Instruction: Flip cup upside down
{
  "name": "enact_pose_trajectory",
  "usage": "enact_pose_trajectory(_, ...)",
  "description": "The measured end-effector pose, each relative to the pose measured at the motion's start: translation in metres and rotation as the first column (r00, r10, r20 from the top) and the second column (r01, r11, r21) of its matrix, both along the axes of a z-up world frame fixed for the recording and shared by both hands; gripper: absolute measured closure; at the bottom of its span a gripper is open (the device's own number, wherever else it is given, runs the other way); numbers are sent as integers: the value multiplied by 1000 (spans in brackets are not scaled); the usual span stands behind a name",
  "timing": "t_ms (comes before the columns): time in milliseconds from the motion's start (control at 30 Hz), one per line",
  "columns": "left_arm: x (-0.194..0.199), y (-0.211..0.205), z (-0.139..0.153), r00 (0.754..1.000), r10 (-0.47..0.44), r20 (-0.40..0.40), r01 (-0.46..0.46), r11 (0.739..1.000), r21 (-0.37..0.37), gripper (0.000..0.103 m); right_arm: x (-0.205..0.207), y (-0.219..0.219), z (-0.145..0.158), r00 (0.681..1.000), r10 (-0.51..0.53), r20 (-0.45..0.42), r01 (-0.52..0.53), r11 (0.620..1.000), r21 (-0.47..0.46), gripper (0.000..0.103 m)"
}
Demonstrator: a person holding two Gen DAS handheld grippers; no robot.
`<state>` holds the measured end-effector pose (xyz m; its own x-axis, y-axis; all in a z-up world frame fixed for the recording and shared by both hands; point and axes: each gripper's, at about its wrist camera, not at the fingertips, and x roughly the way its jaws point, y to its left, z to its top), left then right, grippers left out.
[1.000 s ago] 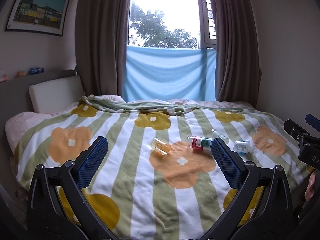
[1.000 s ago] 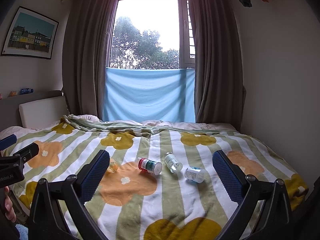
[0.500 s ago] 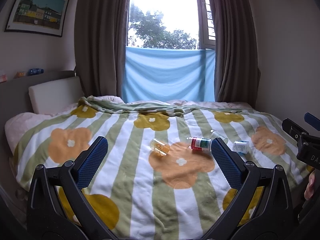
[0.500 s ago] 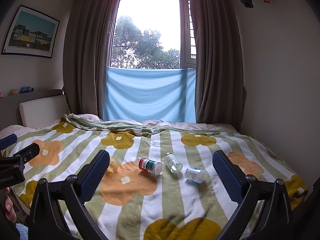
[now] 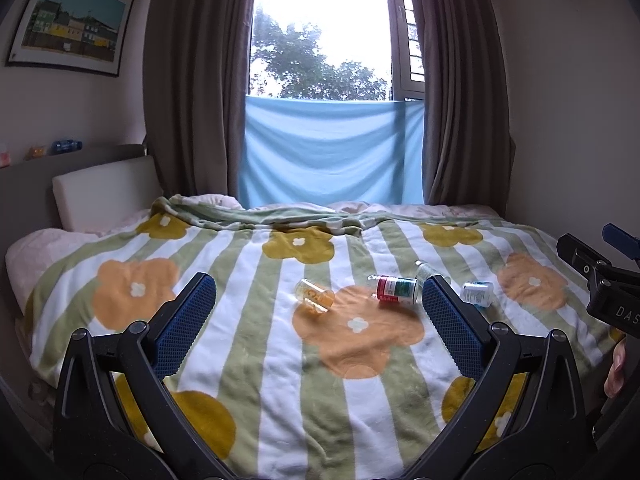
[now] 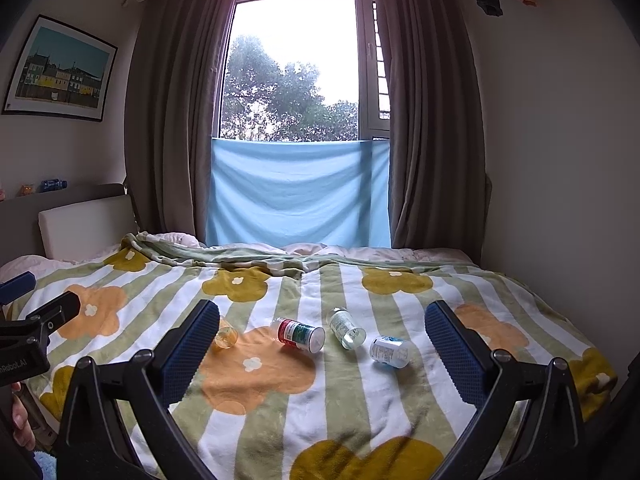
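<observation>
A small clear cup with an orange print (image 5: 315, 297) lies on its side on the flowered blanket (image 5: 280, 360) in the left wrist view; in the right wrist view it (image 6: 227, 334) is partly hidden behind the left finger. My left gripper (image 5: 318, 312) is open and empty, held above the near part of the bed, short of the cup. My right gripper (image 6: 322, 344) is open and empty, held over the bed's near edge. Its body shows at the right edge of the left wrist view (image 5: 608, 284).
Three bottles lie on the blanket right of the cup: a red-and-green labelled one (image 6: 302, 334), a clear one (image 6: 346, 328) and a blue-labelled one (image 6: 390, 352). A headboard cushion (image 5: 104, 190) stands at the left, curtains and a blue cloth (image 5: 332, 152) at the back.
Both views shift only slightly; the grippers stay open and the cup and bottles have not moved.
</observation>
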<state>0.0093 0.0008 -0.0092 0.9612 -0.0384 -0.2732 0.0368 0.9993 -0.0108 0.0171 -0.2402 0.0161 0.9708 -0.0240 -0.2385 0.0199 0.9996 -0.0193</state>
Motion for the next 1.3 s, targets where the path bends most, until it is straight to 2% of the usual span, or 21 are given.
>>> enact_pose_trajectory(967,0,-4,-2,1000,2,0,-2,1000,2,0,6,-1,-7,1000,3,-12,-3,1000,0,0)
enact_pose_trajectory(1133,4,-10,-6,1000,9,-23,-8,1000,7,0,15,-6,-11,999,5,-33,-5,1000,6,0)
enact_pose_trajectory(1300,20,-14,-18,996,12,-84,-11,1000,7,0,46,-16,-7,997,23,-79,-24,1000,-16,0)
